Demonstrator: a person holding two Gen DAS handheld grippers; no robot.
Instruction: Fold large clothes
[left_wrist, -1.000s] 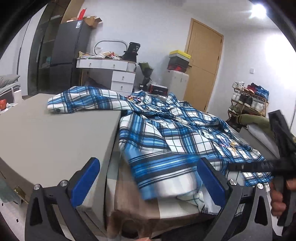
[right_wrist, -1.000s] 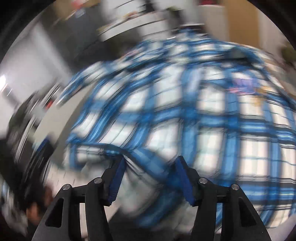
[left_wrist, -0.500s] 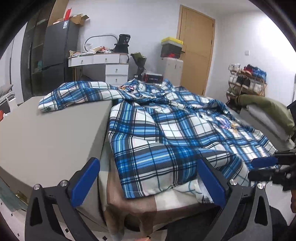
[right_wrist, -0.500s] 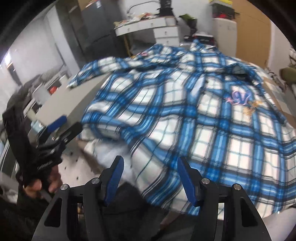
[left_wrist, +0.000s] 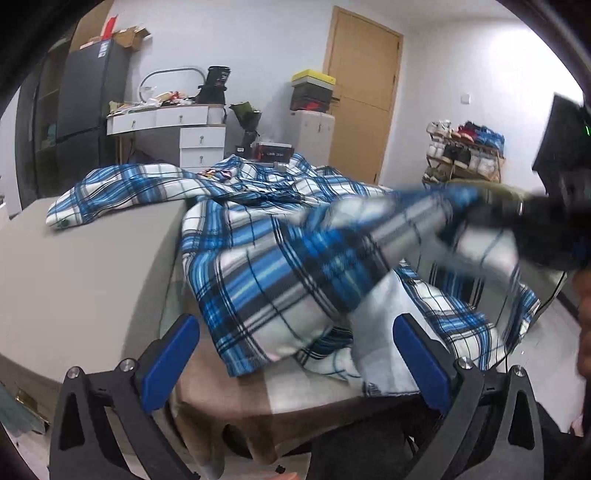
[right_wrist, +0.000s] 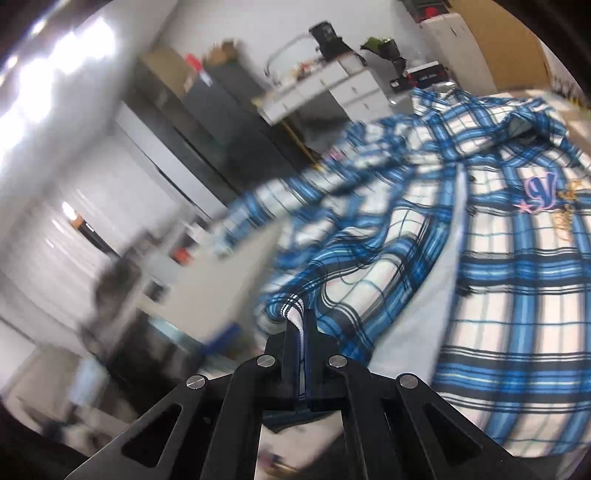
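Your right gripper (right_wrist: 300, 332) is clamped on the hem edge of the blue plaid shirt (left_wrist: 266, 266); a strip of the cloth sits pinched between the fingers (right_wrist: 314, 343), which are fully together. In the left wrist view that gripper (left_wrist: 476, 218) is at the right, blurred, with the shirt corner lifted off the counter (left_wrist: 92, 266) and cloth hanging slack under it.

Your left gripper (left_wrist: 291, 354) has its fingers (left_wrist: 170, 362) wide apart with nothing between them. It hovers at the near edge, just short of the shirt's lower front corner, not touching it.

The shirt is spread across the counter and the brown-and-white cover (left_wrist: 295, 398) beside it. One sleeve (left_wrist: 110, 192) lies flat on the grey surface at the left. The embroidered chest patch (right_wrist: 539, 192) faces up. The right wrist view is motion-blurred on its left half, so I can't read detail there.

Behind it: white drawers (left_wrist: 199, 140), a wooden door (left_wrist: 362, 92), a shoe rack (left_wrist: 461, 151).
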